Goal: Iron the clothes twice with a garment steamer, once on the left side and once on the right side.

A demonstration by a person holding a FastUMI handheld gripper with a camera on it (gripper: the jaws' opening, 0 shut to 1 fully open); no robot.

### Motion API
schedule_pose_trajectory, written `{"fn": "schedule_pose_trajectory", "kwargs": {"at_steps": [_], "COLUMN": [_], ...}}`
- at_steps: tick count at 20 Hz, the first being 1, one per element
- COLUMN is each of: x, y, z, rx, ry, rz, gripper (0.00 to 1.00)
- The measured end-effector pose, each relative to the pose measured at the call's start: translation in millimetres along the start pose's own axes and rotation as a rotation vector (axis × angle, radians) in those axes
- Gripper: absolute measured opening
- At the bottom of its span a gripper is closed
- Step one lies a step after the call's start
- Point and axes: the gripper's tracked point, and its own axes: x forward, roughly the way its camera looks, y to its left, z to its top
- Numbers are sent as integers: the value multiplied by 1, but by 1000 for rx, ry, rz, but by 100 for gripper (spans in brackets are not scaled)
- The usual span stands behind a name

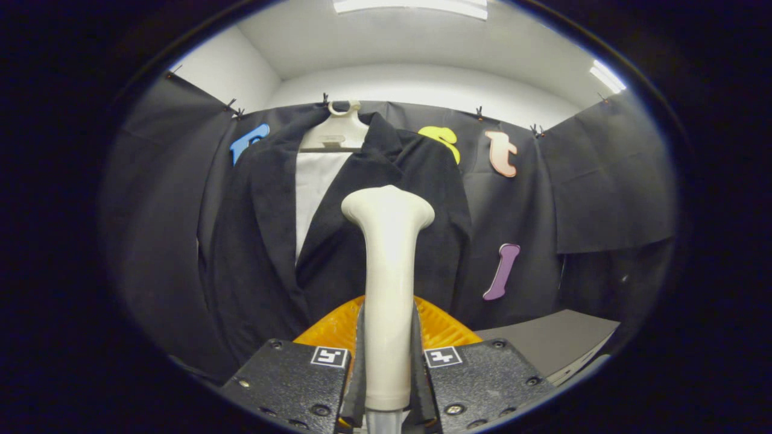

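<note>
A black jacket (pixel 271 241) over a white lining hangs on a pale hanger (pixel 335 132) against the booth wall, straight ahead of me. My gripper (pixel 389 355) is shut on the white handle of the garment steamer (pixel 389 253), both fingers pressing its sides. The steamer stands upright, and its flared head sits in front of the jacket's right front panel, near the lapel. I cannot tell if the head touches the cloth.
An orange ribbed thing (pixel 338 328) lies just beyond the fingers, behind the steamer handle. A grey tabletop (pixel 543 343) stretches to the right below the wall cloth. White walls and ceiling lights rise above the booth.
</note>
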Motion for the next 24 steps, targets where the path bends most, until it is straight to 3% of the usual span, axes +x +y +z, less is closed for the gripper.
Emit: {"fn": "schedule_pose_trajectory", "kwargs": {"at_steps": [24], "x": [-68], "y": [12], "z": [-158], "rx": [-58], "ry": [314], "rz": [57], "gripper": [33]}}
